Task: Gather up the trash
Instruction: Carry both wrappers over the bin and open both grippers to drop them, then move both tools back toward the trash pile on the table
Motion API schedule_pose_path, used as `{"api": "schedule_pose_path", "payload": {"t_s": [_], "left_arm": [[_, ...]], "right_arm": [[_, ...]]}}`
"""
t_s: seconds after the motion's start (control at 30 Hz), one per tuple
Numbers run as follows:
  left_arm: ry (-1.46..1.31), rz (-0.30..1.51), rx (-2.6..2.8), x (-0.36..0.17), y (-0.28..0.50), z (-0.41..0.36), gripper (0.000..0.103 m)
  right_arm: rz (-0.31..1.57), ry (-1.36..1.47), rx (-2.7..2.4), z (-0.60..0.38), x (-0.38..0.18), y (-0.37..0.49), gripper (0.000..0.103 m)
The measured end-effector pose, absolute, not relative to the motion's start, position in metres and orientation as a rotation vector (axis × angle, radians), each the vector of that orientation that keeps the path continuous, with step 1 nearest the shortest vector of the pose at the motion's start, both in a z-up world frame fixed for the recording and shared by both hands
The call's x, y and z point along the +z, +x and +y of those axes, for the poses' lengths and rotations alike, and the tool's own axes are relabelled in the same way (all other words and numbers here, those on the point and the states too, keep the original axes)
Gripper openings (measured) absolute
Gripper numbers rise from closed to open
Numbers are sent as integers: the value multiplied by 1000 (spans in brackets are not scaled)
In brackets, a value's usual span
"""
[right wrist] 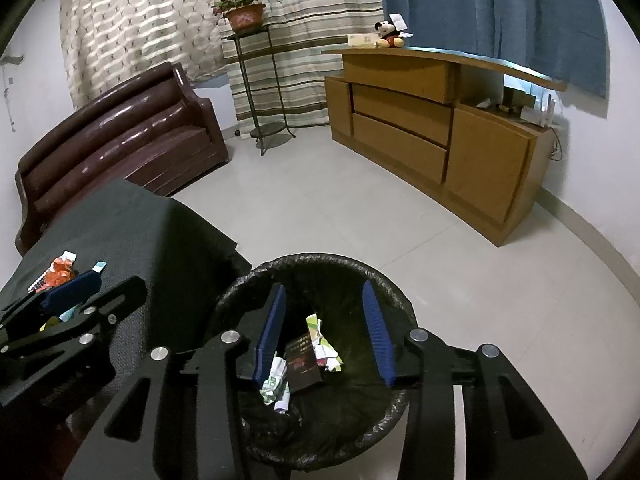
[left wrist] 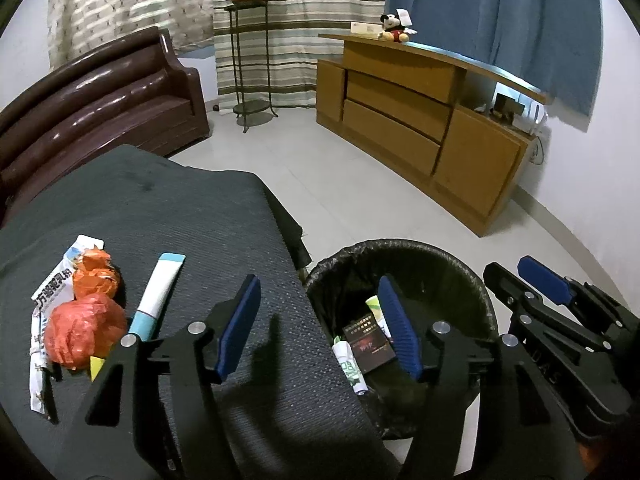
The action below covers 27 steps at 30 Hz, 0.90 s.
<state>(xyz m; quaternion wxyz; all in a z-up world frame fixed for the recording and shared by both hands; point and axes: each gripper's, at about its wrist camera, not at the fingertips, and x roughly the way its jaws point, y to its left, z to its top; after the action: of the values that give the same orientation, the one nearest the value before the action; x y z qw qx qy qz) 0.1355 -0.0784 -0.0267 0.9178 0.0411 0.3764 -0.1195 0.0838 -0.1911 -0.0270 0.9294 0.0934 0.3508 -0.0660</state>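
A black-lined trash bin (left wrist: 476, 276) stands on the floor beside a dark-cloth table (left wrist: 160, 208). Inside it lie a dark box (right wrist: 302, 358), crumpled white-green wrappers (right wrist: 276, 384) and a folded wrapper (right wrist: 324, 344). On the table lie two orange crumpled bags (left wrist: 82, 332), a white-and-blue tube (left wrist: 154, 300) and a white printed packet (left wrist: 48, 292). My left gripper (left wrist: 320, 326) is open and empty, straddling the table's edge and the bin. My right gripper (right wrist: 324, 332) is open and empty, right above the bin (right wrist: 240, 280).
A brown leather sofa (left wrist: 100, 100) stands behind the table. A wooden cabinet (left wrist: 420, 120) with a Mickey toy (left wrist: 394, 28) lines the right wall. A metal plant stand (left wrist: 250, 60) holds a potted plant by the curtains. Pale tiled floor (left wrist: 340, 184) lies between them.
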Motion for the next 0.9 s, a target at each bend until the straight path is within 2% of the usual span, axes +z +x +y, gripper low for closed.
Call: {"api": "schedule_pose_path", "payload": {"t_s": [0.4, 0.9], "left_arm": [[65, 753, -208, -5, 112, -44, 60], [-12, 776, -30, -2, 75, 70, 60]], "right_arm": [[704, 168, -98, -174, -16, 81, 42], [709, 106, 41, -101, -8, 76, 42]]}}
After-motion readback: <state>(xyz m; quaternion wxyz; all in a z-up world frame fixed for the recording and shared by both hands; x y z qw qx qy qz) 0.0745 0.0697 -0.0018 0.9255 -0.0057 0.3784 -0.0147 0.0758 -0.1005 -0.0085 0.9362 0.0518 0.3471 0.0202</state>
